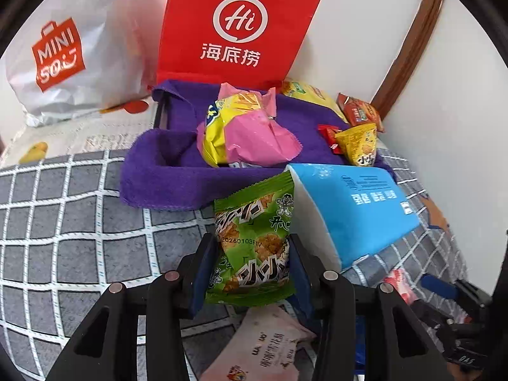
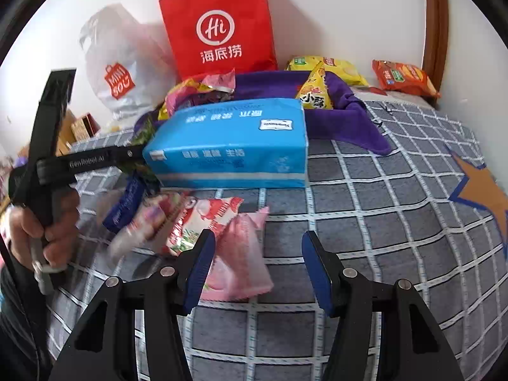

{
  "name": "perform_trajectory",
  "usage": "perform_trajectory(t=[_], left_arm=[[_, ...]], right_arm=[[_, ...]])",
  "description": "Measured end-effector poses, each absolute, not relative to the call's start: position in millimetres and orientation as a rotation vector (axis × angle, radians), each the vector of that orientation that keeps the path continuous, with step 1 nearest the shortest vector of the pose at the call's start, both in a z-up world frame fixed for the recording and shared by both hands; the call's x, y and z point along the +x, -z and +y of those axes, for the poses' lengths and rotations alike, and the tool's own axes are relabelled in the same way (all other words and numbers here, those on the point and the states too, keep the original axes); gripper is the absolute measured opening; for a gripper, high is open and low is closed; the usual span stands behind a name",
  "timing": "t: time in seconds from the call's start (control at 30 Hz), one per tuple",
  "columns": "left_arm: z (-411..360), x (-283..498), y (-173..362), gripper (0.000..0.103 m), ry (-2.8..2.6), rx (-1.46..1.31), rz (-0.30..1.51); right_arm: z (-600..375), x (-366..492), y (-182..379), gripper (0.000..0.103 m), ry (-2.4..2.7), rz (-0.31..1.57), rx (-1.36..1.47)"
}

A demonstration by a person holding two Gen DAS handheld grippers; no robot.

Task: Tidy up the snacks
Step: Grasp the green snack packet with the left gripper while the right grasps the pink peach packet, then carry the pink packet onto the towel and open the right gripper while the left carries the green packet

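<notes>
My left gripper (image 1: 252, 254) is shut on a green snack packet (image 1: 254, 219), held upright just in front of the purple cloth-lined basket (image 1: 152, 174). A pink-and-yellow snack bag (image 1: 247, 133) and a small yellow packet (image 1: 358, 143) lie in the basket. A blue tissue pack (image 1: 355, 209) leans beside the green packet. My right gripper (image 2: 257, 241) is open above the checked bed cover (image 2: 381, 222), with a pink packet (image 2: 244, 254) lying under its left finger. A red-and-white fruit packet (image 2: 203, 216) and a dark blue packet (image 2: 127, 203) lie beside it.
A red paper bag (image 1: 241, 25) and a white plastic bag (image 1: 63, 57) stand against the wall behind the basket. Yellow (image 2: 336, 66) and orange (image 2: 403, 76) snack bags lie at the back right by a wooden frame (image 2: 438, 25). A hand (image 2: 47, 228) holds the left gripper.
</notes>
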State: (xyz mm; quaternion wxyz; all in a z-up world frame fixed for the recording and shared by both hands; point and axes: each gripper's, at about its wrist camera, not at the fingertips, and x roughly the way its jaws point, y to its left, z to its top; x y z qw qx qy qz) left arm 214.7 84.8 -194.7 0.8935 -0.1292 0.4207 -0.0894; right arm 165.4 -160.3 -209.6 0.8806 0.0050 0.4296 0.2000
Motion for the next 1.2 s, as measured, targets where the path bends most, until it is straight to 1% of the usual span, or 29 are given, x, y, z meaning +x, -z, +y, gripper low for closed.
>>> perform_trajectory(t=[0.17,0.2,0.23,0.37,0.4,0.47,0.5,0.77,0.83,1.2], left_arm=[[89,214,196,0.043,0.190,-0.301,0.876],[89,214,196,0.043,0.191,-0.303,0.876],[89,214,196,0.043,0.192,-0.303,0.876],[86,213,196,0.043,0.196,-0.292,0.880],[85,213,196,0.043,0.199,-0.292,0.881],[85,213,195,0.043,0.203,-0.290,0.878],[84,213,195,0.043,0.202,-0.288,0.877],[87,214,195,0.043,0.185,-0.289,0.879],[86,216,197,0.043,0.173,-0.271,0.887],[85,217,203,0.044,0.162,-0.254,0.894]], right_arm=[[-139,166,213,0.058,-0.420,0.879,-0.079],[-138,166,214,0.060,-0.420,0.880,-0.089],[-134,166,217,0.065,-0.420,0.884,-0.103],[-132,166,223,0.066,-0.412,0.896,-0.124],[-133,166,222,0.065,-0.414,0.897,-0.119],[-138,167,220,0.055,-0.404,0.901,-0.112],[-141,167,220,0.046,-0.397,0.904,-0.112],[-172,170,220,0.047,-0.344,0.903,-0.097],[-171,173,230,0.052,-0.352,0.934,-0.113],[-170,178,232,0.053,-0.357,0.937,-0.093]])
